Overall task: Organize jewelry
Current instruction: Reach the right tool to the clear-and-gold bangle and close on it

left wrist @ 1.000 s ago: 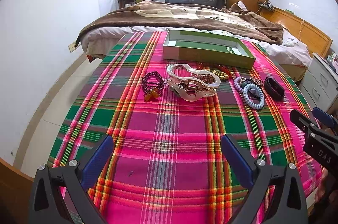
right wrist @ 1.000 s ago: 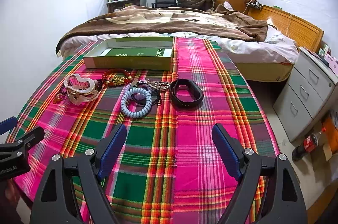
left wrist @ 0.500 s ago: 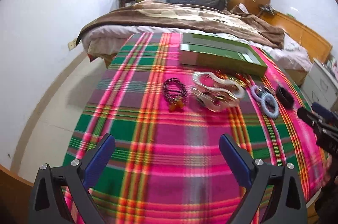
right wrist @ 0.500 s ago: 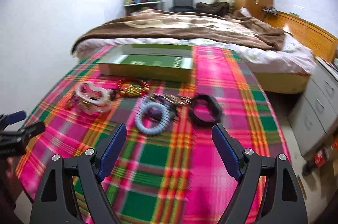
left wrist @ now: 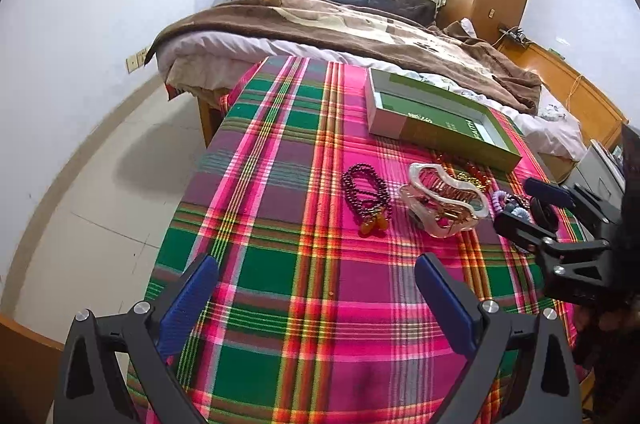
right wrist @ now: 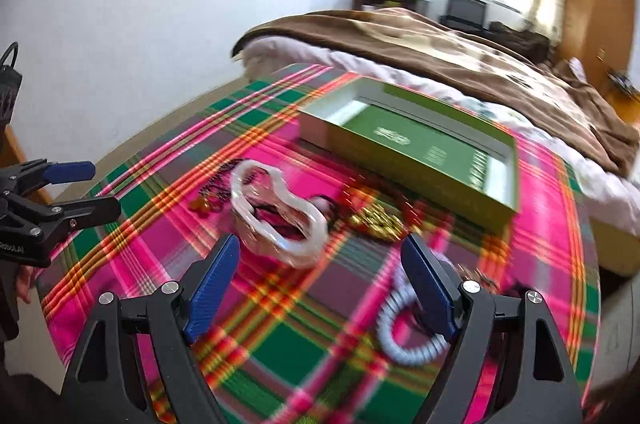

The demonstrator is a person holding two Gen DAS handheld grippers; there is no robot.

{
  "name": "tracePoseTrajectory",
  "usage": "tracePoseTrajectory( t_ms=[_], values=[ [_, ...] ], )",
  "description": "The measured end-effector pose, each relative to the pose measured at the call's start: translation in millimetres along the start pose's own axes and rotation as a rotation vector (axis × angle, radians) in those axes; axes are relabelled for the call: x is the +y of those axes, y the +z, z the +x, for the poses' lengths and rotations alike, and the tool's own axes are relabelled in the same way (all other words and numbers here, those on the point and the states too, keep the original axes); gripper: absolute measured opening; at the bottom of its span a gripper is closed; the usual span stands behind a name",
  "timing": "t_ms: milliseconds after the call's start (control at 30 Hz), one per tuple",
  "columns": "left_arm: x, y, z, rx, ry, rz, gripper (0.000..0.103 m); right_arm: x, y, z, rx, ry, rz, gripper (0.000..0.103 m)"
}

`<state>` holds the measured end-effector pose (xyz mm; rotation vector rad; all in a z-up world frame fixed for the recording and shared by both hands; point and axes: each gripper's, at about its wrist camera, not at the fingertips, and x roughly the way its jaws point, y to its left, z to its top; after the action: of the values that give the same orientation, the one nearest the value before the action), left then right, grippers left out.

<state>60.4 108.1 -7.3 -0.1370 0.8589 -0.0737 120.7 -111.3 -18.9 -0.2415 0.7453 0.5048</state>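
Left gripper (left wrist: 316, 300): jaws apart, empty, above bare plaid cloth (left wrist: 280, 324).
Right gripper (right wrist: 320, 280): jaws apart, empty; picture blurred.
Hair claw (right wrist: 276, 214): just beyond the right fingertips, toward 11 o'clock; likely light, stiff, slick plastic, best taken across its narrow waist.
Bead bracelet (left wrist: 366, 192): at 9 o'clock of the claw; limp, would drape.
Coil tie (right wrist: 408, 340): springy, under the right finger.
Green box (left wrist: 436, 118): farthest, 12 o'clock, open.
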Motion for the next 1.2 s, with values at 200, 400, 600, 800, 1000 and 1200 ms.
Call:
tracePoseTrajectory(
  t_ms=[200, 400, 600, 800, 1000, 1200],
  values=[
    [6, 0, 8, 0.028, -0.029, -0.011, 0.100, 10, 7, 26, 0.043, 0.061, -0.064, 0.083],
    [1, 3, 6, 0.012, -0.075, 0.005, 0.100, 12, 8, 44, 0.082, 0.064, -0.074, 0.083],
    [-1, 4, 9, 0.025, -0.085, 0.000, 0.100, 8, 6, 44, 0.079, 0.056, -0.028, 0.062],
    [-2, 3, 10, 0.022, -0.077, -0.001, 0.100, 6, 3, 36, 0.051, 0.082, -0.006, 0.062],
    [-4, 3, 12, 0.024, -0.076, 0.000, 0.100, -5, 1, 11, -0.021, 0.096, 0.065, 0.061],
    [-11, 5, 21, 0.039, -0.075, 0.011, 0.100, -27, -8, -21, -0.082, 0.065, 0.171, 0.061]
  ],
)
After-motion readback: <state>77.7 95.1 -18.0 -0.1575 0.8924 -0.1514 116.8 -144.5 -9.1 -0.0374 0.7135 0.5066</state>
